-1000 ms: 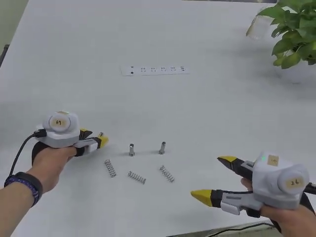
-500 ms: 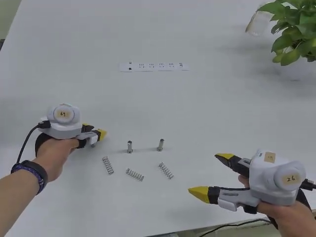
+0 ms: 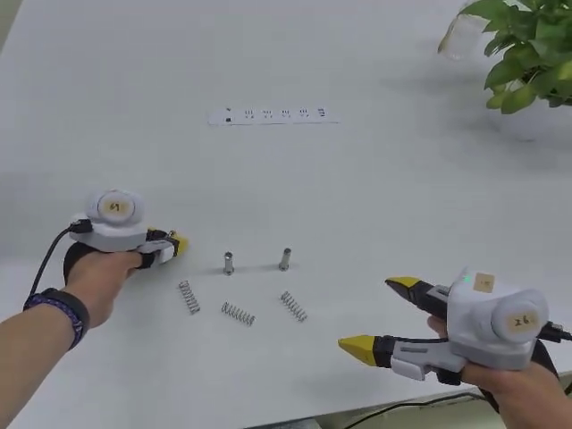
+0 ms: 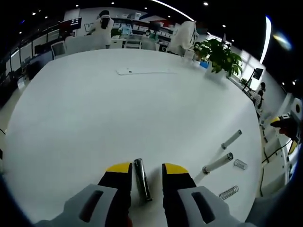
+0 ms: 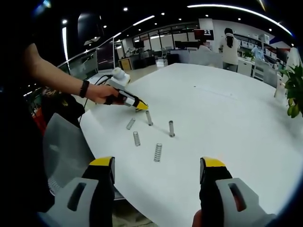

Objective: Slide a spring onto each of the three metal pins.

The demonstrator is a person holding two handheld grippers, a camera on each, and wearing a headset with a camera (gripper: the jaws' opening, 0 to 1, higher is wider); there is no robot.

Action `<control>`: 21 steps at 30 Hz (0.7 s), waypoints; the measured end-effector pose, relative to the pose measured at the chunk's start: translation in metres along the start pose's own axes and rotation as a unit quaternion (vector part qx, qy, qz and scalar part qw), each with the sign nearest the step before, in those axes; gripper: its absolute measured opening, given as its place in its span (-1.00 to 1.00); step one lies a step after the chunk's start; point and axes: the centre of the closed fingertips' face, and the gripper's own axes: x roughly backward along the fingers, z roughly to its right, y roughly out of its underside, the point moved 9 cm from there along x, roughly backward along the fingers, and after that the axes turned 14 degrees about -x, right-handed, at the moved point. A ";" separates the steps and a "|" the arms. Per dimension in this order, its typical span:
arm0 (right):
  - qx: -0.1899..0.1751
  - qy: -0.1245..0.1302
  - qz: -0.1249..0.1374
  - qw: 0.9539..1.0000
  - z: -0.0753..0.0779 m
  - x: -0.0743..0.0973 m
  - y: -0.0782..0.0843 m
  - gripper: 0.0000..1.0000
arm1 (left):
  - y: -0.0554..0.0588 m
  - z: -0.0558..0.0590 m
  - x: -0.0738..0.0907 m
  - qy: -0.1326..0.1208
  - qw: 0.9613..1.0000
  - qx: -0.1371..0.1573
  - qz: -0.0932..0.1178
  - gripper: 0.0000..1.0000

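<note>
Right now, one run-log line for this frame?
left hand-held gripper: holds pin | right hand-held gripper: open, empty | standing pins: bare | springs: loose on table

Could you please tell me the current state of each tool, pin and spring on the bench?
left tool: jaws close around a pin, grip unclear
right tool: open, empty
pin at left tool: between the jaws, bare
middle pin: upright, bare
right pin: upright, bare
left spring, middle spring, right spring: lying flat, on no pin

My two handheld grippers.
White housings on left gripper [image 3: 174,243] and right gripper [image 3: 375,315], black yellow-tipped fingers [image 3: 359,348]; black cable [image 3: 49,255], dark wristband [image 3: 55,306] at my left.
</note>
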 end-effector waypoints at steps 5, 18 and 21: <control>-0.001 -0.001 0.000 1.000 0.000 -0.001 0.000 0.43 | -0.003 0.000 -0.002 -0.008 1.000 -0.002 -0.001 -0.70; -0.002 -0.001 -0.001 1.000 0.002 -0.002 -0.001 0.43 | -0.003 -0.004 -0.002 -0.023 1.000 -0.002 -0.014 -0.92; -0.002 -0.002 -0.002 1.000 0.002 -0.003 -0.002 0.42 | -0.004 -0.004 -0.002 -0.027 0.999 0.004 -0.017 -0.97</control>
